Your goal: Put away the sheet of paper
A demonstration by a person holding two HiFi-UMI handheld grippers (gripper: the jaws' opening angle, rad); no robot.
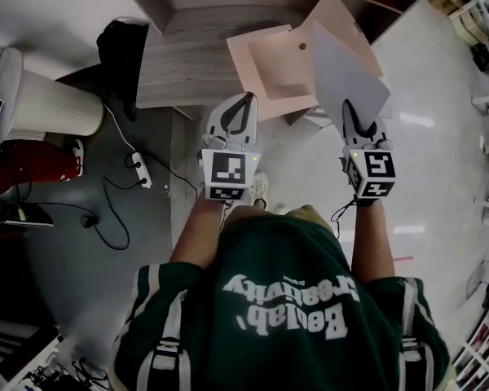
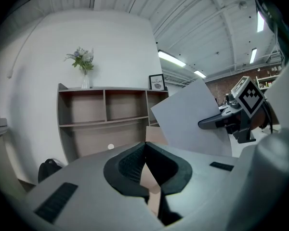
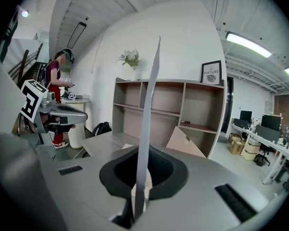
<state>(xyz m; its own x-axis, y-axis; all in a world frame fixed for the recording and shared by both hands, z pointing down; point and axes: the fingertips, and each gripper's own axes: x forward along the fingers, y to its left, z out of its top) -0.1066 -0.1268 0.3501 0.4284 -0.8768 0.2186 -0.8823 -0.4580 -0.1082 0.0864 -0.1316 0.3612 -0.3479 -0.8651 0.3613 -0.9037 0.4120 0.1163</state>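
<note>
The framed picture (image 3: 211,72) on top of the shelf carries the word "NATURE". The person's green shirt (image 1: 285,300) shows white print, seen upside down: "Bealab", with a second word unclear.

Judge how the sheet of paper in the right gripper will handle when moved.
Probably fairly stiff: the sheet of paper stands upright, barely curved, from the right gripper. Likely light, since one edge pinch holds it. It may flutter when swung.

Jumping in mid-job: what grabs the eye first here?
A grey sheet of paper stands pinched in the right gripper, edge-on in that gripper's view. Just ahead of the left gripper, which is shut on nothing, sit beige boards, with a wooden shelf unit beyond.
</note>
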